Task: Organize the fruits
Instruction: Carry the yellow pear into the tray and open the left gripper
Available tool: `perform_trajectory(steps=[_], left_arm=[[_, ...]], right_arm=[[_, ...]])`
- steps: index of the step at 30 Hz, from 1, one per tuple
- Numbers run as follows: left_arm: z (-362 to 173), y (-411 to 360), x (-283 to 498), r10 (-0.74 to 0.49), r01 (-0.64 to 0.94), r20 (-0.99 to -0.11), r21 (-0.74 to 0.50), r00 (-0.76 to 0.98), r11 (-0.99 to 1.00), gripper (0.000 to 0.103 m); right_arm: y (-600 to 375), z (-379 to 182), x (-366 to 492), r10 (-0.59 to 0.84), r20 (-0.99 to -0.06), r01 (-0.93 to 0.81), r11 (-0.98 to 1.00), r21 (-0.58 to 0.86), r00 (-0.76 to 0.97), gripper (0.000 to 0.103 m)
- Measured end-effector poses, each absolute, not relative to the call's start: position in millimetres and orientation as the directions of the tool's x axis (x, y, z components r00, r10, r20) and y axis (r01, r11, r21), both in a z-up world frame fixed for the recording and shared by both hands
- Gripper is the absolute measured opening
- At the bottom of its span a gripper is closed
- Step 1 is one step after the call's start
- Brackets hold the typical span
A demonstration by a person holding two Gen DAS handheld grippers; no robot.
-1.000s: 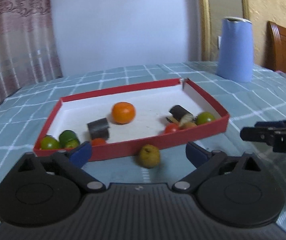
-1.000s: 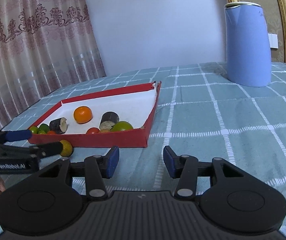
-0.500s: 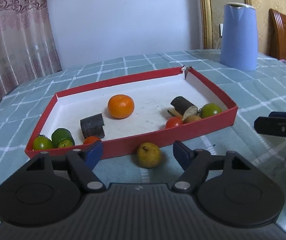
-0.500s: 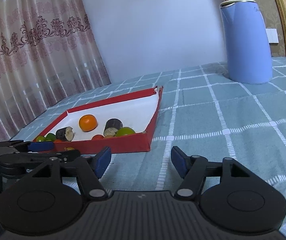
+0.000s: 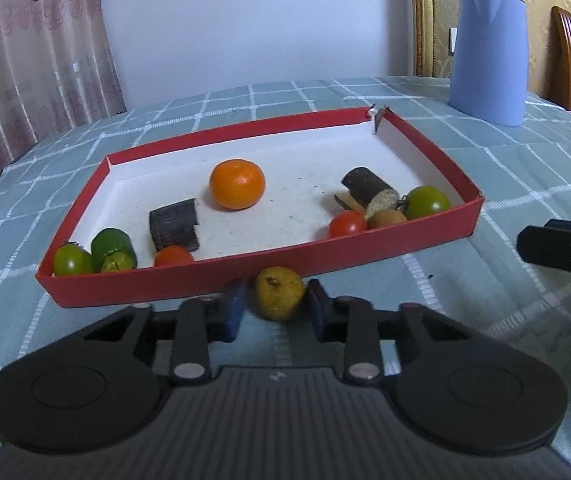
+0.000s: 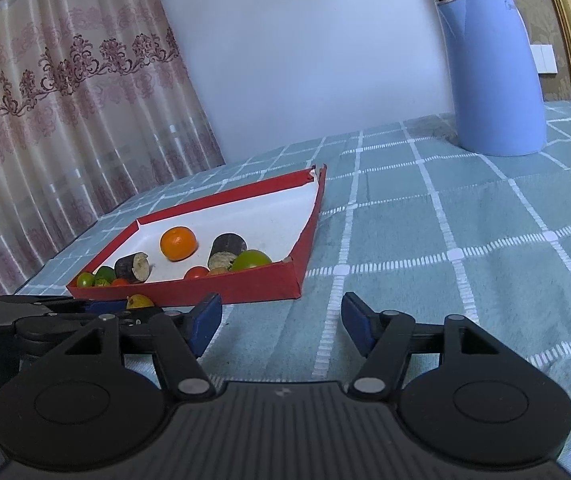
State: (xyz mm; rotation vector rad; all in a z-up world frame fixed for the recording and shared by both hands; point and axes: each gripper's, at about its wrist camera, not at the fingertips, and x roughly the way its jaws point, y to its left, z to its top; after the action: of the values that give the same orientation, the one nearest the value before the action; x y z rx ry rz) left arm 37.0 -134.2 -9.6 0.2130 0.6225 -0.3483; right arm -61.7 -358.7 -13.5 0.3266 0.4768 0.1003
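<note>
Teal checked tablecloth [image 5: 485, 160] everywhere, with a pink patterned curtain [image 6: 65, 100] and a tall blue jug [image 5: 489, 56] well beyond the far side of the shallow red cardboard tray [image 5: 365, 244]. Counted most of the produce already inside that tray: a round orange mandarin [image 5: 237, 184] near its middle, two dark cut cylinders [image 5: 173, 228] either side of it, a red tomato [image 5: 346, 224], a small brown fruit [image 5: 385, 218] and a green tomato [image 5: 427, 202] bunched in its near right corner. Found another green tomato, a stubby green cut piece [image 5: 112, 250] and a second red tomato against its near left wall. Saw only one piece outside: a small yellow pear-like fruit [image 5: 278, 292], down on the cloth just in front of the tray's near wall. Had the left gripper [image 5: 276, 300] clenched on that yellow fruit, blue pads pressing its two sides. Kept the right gripper [image 6: 281, 314] off to the right of the tray's near corner, jaws apart and nothing between them. Judged the sorting nearly finished: only this last fruit to be lifted over the low red wall, set down on the white floor and let go. Spotted no other stray fruit on the cloth around the tray in either view.
</note>
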Motion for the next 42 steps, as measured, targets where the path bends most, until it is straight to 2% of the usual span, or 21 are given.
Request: perform_trajectory(steps=[7, 14, 23, 33, 42], left_arm=[[-6.5, -137.2, 31.7, -0.237, 0.356, -0.584, 0.097, 0.776, 0.929, 0.025], [13.4, -144.5, 18.6, -0.243, 0.344, -0.511, 0.112, 0.825, 0.932, 0.025], [33.5, -156.9, 51.9, -0.201, 0.283, -0.453, 0.119, 0.868, 0.952, 0.025], [26.1, -157.4, 82.4, -0.144, 0.223, -0.48, 0.112, 0.865, 0.968, 0.025], [21.0, -158.0, 87.3, -0.14, 0.222, -0.493, 0.112, 0.859, 0.968, 0.025]], right_arm=[[-363.8, -16.5, -59.3, 0.18, -0.441, -0.009, 0.932, 0.362, 0.879, 0.065], [-362.0, -16.9, -58.2, 0.175, -0.453, -0.004, 0.935, 0.354, 0.874, 0.065], [-361.4, -18.3, -56.4, 0.17, -0.464, 0.003, 0.937, 0.351, 0.869, 0.065], [-360.9, -19.7, -53.8, 0.172, -0.479, 0.005, 0.938, 0.346, 0.861, 0.066], [-360.1, -19.9, -53.9, 0.172, -0.483, 0.006, 0.939, 0.345, 0.859, 0.066]])
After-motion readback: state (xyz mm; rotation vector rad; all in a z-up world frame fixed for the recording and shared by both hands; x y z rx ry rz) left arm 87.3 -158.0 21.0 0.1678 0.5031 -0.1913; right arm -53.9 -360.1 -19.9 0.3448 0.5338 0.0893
